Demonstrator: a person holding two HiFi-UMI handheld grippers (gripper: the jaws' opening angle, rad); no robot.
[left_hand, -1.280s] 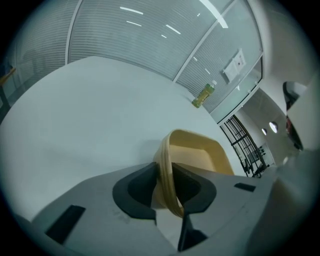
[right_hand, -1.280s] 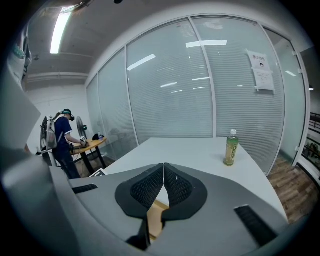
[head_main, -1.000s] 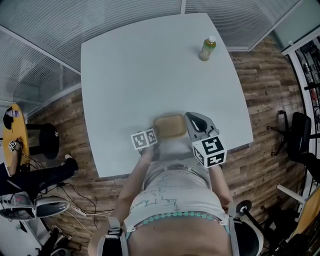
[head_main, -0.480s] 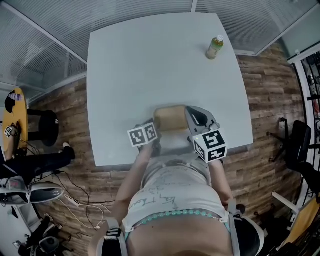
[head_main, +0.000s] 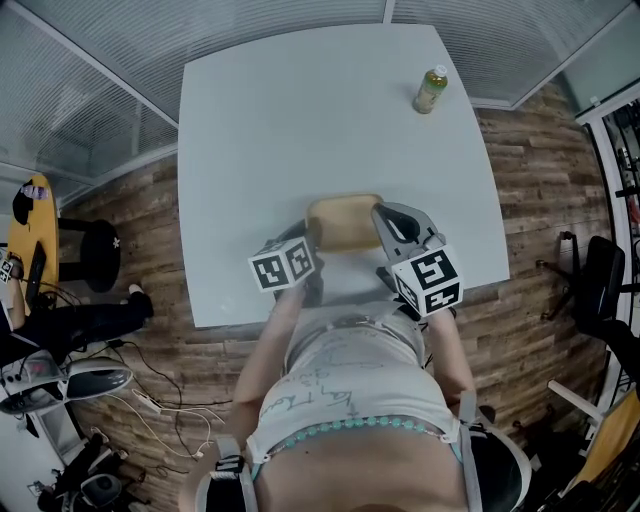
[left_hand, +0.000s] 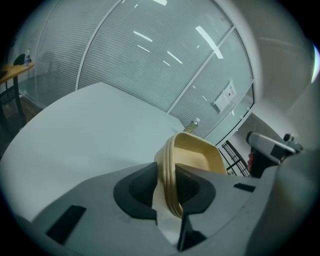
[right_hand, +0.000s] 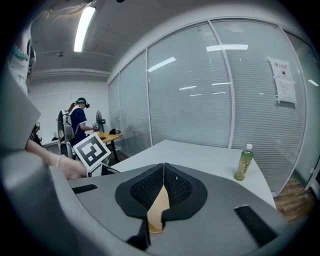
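Note:
A tan, shallow tray (head_main: 345, 222) is held between both grippers, over the near edge of the white table (head_main: 300, 120). My left gripper (left_hand: 170, 185) is shut on the tray's (left_hand: 192, 150) left rim, which looks like a stack of thin layered edges. My right gripper (right_hand: 163, 187) is shut on the opposite rim; only a tan sliver of the tray (right_hand: 159, 207) shows between its pads. In the head view the left gripper (head_main: 312, 245) and right gripper (head_main: 385, 228) flank the tray, with their marker cubes toward the person.
A green drink bottle (head_main: 431, 89) stands upright near the table's far right corner, also visible as the bottle (right_hand: 243, 162) in the right gripper view. Glass partition walls with blinds surround the table. Another person (right_hand: 77, 125) stands at a small round table (head_main: 30, 235) to the left.
Both grippers have risen with the tray still clamped. The left gripper view now looks from higher above the table, and the left marker cube has come into the right gripper view.

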